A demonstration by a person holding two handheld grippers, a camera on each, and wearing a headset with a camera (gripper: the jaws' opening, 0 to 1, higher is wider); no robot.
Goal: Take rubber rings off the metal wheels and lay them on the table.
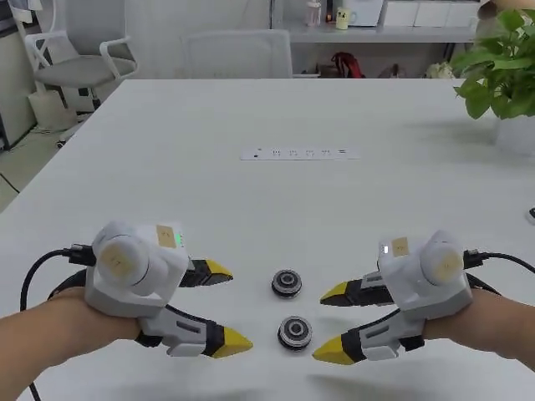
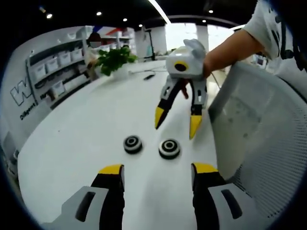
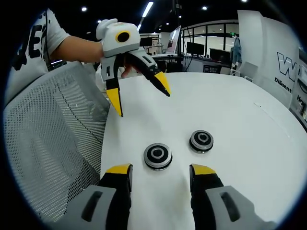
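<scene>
Left gripper (image 1: 230, 306) and right gripper (image 1: 328, 324), jaws spread and empty, flank the near wheel (image 1: 295, 332) and far wheel (image 1: 287, 283) on the table (image 1: 251, 192). Rubber rings (image 3: 158, 166) seem fitted on both.

Two small metal wheels lie flat on my white table (image 1: 251, 200), both ringed in black rubber, with silvery bands around a dark centre. The near wheel (image 1: 295, 332) sits closest to me. The far wheel (image 1: 287, 283) lies near it at its 12 o'clock, with a gap between them.
</scene>
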